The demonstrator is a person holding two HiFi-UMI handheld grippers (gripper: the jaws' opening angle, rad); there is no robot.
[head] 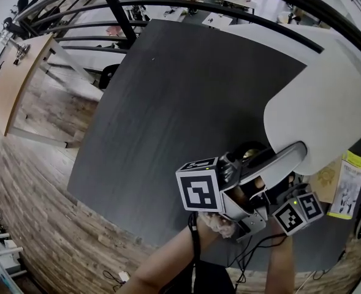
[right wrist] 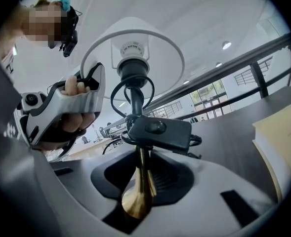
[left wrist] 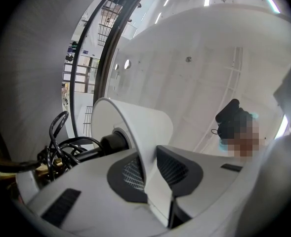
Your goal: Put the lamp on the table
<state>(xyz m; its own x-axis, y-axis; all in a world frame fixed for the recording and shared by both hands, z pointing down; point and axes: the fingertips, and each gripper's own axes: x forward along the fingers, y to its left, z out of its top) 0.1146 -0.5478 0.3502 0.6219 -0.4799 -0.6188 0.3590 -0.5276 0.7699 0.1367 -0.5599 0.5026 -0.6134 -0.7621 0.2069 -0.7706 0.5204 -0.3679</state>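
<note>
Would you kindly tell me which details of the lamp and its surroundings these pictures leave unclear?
- Foot below the brass stem: right gripper view, hidden between the right gripper's tongs.
- Lampshade: head view, cut off by the right edge.
- Booklet print: head view, too small to read.
- Whether the lampshade touches the table: head view, its own body hides any contact.

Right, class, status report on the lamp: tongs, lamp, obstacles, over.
Left tongs shut on lampshade rim. Right tongs shut on brass stem. Lamp held over table, not yet down. Book lies to the right.
</note>
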